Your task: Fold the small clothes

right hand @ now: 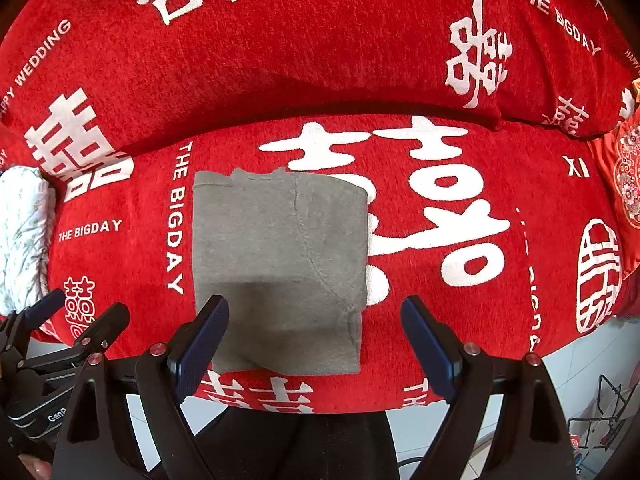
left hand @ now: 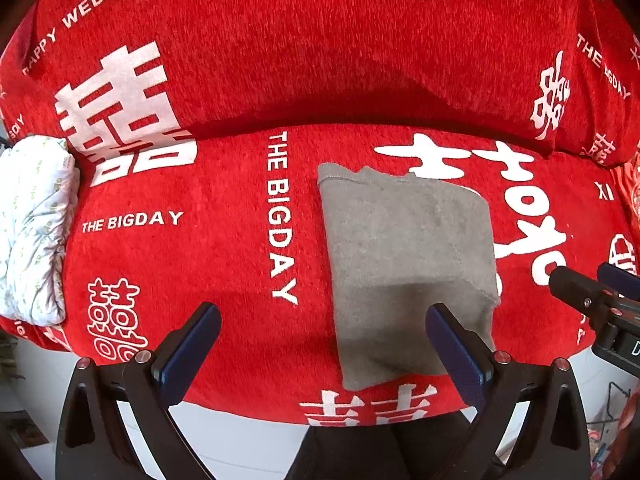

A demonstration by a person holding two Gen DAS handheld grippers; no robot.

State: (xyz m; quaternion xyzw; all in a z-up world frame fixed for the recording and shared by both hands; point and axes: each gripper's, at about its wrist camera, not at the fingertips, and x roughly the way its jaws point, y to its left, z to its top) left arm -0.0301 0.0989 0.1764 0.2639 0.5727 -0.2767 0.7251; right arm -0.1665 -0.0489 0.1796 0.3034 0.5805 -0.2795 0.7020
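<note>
a red sofa cover (left hand: 240, 240) printed with white characters spans the seat. on it lies a folded grey garment (right hand: 280, 264), flat. a white patterned bundle (left hand: 36, 232) sits far left. left tongs (left hand: 324, 344) and right tongs (right hand: 316, 340) both hang agape above the garment's near edge, gripping nothing.

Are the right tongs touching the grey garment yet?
Cannot tell. In the right wrist view the open right tongs hang over the folded grey garment; one finger overlaps its edge.
</note>
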